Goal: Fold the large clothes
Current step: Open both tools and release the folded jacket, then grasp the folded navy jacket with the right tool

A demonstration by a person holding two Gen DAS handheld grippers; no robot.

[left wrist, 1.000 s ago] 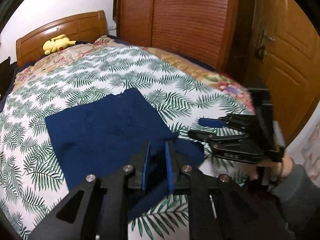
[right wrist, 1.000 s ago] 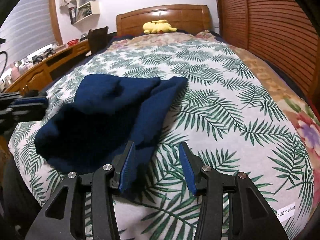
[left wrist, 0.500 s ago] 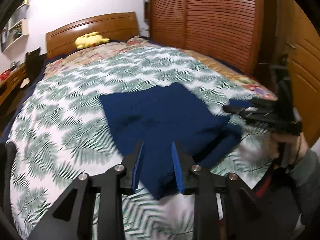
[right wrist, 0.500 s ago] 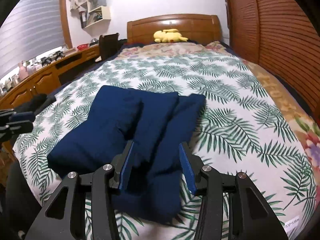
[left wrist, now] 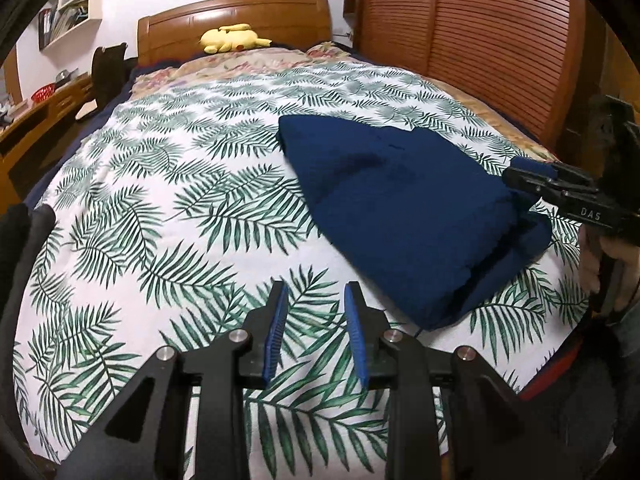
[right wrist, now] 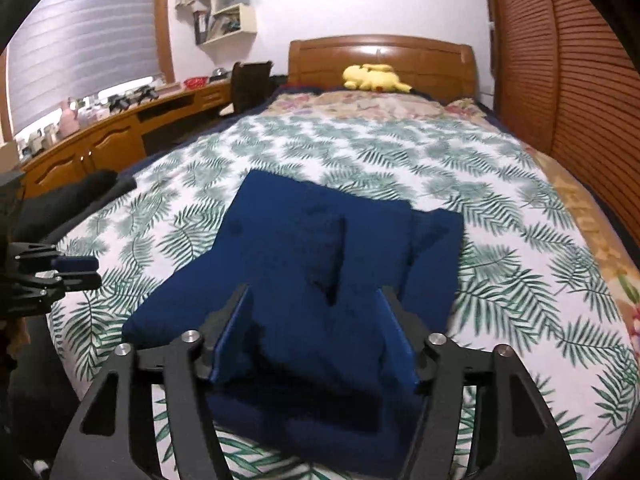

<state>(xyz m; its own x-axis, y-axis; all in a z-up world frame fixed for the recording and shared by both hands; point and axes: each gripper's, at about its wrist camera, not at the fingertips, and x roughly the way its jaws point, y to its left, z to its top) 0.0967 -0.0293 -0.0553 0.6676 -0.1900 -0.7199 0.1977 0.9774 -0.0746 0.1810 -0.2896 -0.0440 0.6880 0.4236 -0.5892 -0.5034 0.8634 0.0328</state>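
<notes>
A dark blue garment (left wrist: pixel 404 208) lies folded in layers on the palm-leaf bedspread (left wrist: pixel 160 208); it also shows in the right wrist view (right wrist: pixel 320 264). My left gripper (left wrist: pixel 314 312) is open and empty, over bare bedspread to the left of the garment. My right gripper (right wrist: pixel 316 320) is open, its blue pads (right wrist: pixel 230 336) wide apart just above the garment's near end, holding nothing. The right gripper also shows in the left wrist view (left wrist: pixel 532 178) at the garment's right edge. The left gripper shows at the left edge of the right wrist view (right wrist: pixel 76 270).
A yellow plush toy (left wrist: pixel 232 38) lies by the wooden headboard (left wrist: pixel 236 16). A slatted wooden wardrobe (left wrist: pixel 480 32) runs along the bed's right side. A desk with clutter (right wrist: pixel 112 128) and a dark chair (right wrist: pixel 250 84) stand to the left.
My left gripper has let go of the garment, opened and drawn back to the left. My right gripper has moved over the garment's near end and opened wider. The garment has settled flat.
</notes>
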